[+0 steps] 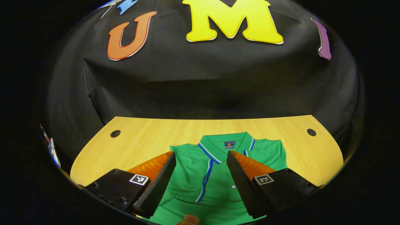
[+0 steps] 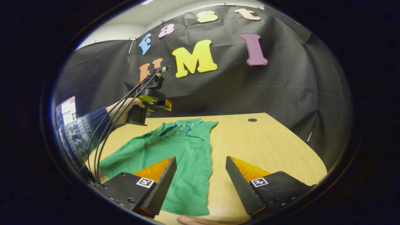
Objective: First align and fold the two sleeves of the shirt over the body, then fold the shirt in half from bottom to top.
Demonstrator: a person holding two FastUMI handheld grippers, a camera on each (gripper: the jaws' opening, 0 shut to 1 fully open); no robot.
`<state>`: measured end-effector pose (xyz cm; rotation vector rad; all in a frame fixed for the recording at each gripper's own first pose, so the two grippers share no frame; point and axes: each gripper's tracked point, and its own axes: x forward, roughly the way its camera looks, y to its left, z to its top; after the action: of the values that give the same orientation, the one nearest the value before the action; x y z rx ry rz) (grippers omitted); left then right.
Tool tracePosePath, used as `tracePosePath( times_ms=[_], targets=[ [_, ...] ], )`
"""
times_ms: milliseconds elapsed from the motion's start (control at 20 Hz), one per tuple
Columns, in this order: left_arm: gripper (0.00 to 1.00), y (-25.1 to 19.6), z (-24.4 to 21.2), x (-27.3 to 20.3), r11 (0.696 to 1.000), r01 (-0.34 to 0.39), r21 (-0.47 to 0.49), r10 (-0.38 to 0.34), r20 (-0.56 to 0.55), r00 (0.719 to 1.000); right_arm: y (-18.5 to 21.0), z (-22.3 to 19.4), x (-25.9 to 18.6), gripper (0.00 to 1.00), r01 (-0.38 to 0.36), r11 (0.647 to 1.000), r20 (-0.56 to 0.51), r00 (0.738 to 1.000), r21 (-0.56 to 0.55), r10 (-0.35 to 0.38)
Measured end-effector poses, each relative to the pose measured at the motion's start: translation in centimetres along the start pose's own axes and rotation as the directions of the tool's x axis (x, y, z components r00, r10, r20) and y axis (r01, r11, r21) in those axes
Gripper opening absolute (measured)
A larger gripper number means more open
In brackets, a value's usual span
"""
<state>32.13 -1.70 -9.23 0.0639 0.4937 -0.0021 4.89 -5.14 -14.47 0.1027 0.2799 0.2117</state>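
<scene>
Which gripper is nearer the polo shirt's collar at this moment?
Left. The left gripper hangs above the table near the collar of the green polo shirt. The right gripper sits open at the shirt's bottom hem end, far from the collar.

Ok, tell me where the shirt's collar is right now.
In the left gripper view the collar lies at the green shirt's far end on the wooden table, between the open left gripper's fingertips.
</scene>
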Motion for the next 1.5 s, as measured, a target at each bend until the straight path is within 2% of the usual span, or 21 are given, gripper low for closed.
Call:
tracePosePath(
  times_ms=[350, 650, 800, 850, 900, 1000, 1050, 1100, 1250, 1300, 1350, 1500],
  targets=[
    [1.0, 0.9, 3.3, -8.8, 1.0, 0.013, 0.011, -0.014, 0.132, 0.991, 1.8, 1.7, -2.5, 0.96, -0.009, 1.0, 0.044, 0.999, -0.024, 0.01],
    [1.0, 4.0, 2.7, -19.2, 1.0, 0.022, 0.008, -0.023, 0.243, 0.97, 3.2, 3.6, -5.8, 0.96, 0.028, 0.997, 0.106, 0.994, -0.068, -0.021],
    [1.0, 5.7, 0.0, -23.5, 0.999, -0.009, 0.037, -0.002, 0.275, 0.961, 3.7, 3.7, -6.7, 0.95, 0.048, 0.997, 0.115, 0.993, -0.063, -0.04],
    [1.0, 6.2, -1.0, -24.7, 0.999, -0.026, 0.039, 0.014, 0.287, 0.958, 4.0, 3.7, -6.9, 0.91, 0.049, 0.997, 0.115, 0.992, -0.055, -0.042],
    [1.0, 6.5, -2.1, -25.7, 0.999, -0.028, 0.039, 0.016, 0.299, 0.954, 4.1, 3.6, -7.0, 0.95, 0.049, 0.998, 0.113, 0.993, -0.049, -0.044],
    [1.0, 6.2, -4.9, -27.5, 0.999, -0.007, 0.044, -0.006, 0.3, 0.954, 4.2, 3.3, -6.9, 0.96, 0.062, 0.997, 0.105, 0.993, -0.046, -0.057],
    [1.0, 6.2, -6.5, -28.1, 0.999, 0.005, 0.037, -0.015, 0.292, 0.956, 4.3, 3.0, -6.9, 0.91, 0.069, 0.996, 0.102, 0.993, -0.052, -0.063],
    [1.0, 5.9, -7.9, -28.7, 0.999, 0.022, 0.025, -0.029, 0.285, 0.958, 4.3, 2.9, -6.9, 0.96, 0.078, 0.995, 0.099, 0.992, -0.062, -0.072],
    [1.0, 6.5, -11.4, -30.7, 1.0, 0.028, 0.004, -0.027, 0.28, 0.96, 4.2, 2.8, -7.0, 0.96, 0.109, 0.989, 0.104, 0.99, -0.102, -0.098],
    [1.0, 7.1, -12.4, -31.5, 1.0, 0.016, 0.001, -0.015, 0.282, 0.959, 4.2, 2.9, -7.2, 1.0, 0.115, 0.988, 0.108, 0.989, -0.106, -0.103],
    [1.0, 7.5, -13.1, -32.0, 1.0, 0.011, -0.005, -0.009, 0.286, 0.958, 4.4, 2.8, -7.3, 1.0, 0.115, 0.988, 0.11, 0.989, -0.104, -0.104],
    [1.0, 8.1, -14.3, -33.0, 0.998, 0.033, -0.049, -0.017, 0.301, 0.953, 4.3, 2.7, -7.4, 0.91, 0.136, 0.984, 0.101, 0.987, -0.112, -0.125]
  ],
)
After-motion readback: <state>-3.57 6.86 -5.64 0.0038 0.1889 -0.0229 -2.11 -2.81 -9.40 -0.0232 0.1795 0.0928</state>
